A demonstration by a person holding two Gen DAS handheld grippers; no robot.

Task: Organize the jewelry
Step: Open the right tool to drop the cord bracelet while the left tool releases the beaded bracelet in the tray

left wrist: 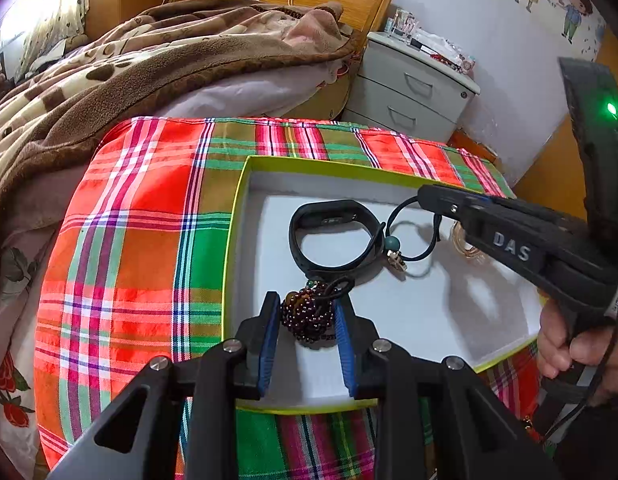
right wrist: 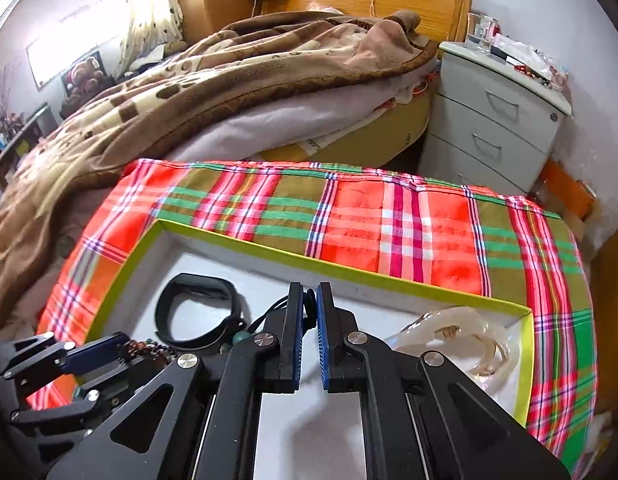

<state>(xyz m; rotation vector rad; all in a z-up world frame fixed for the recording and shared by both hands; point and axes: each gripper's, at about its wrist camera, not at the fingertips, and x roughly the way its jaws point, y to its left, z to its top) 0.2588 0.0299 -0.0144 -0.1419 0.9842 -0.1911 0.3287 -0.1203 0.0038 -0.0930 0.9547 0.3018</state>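
Observation:
A shallow white box with a yellow-green rim [left wrist: 240, 184] [right wrist: 245, 246] lies on a plaid cloth. My left gripper [left wrist: 307, 306] is shut on a dark red bead bracelet [left wrist: 307, 316] just over the box's near side; it also shows in the right wrist view [right wrist: 147, 348]. My right gripper [right wrist: 309, 292] [left wrist: 431, 200] is shut on a thin black cord with a teal bead [left wrist: 392, 243], holding the loop above the box floor. A black wristband [left wrist: 333, 240] [right wrist: 197, 312] lies in the box. A clear bag with gold jewelry [right wrist: 461, 340] [left wrist: 463, 242] lies at the box's right end.
The plaid cloth [left wrist: 149, 240] [right wrist: 409, 232] covers a raised surface beside a bed with a brown blanket [left wrist: 129, 60]. A grey drawer unit [left wrist: 409, 92] [right wrist: 497, 120] stands behind it by the wall.

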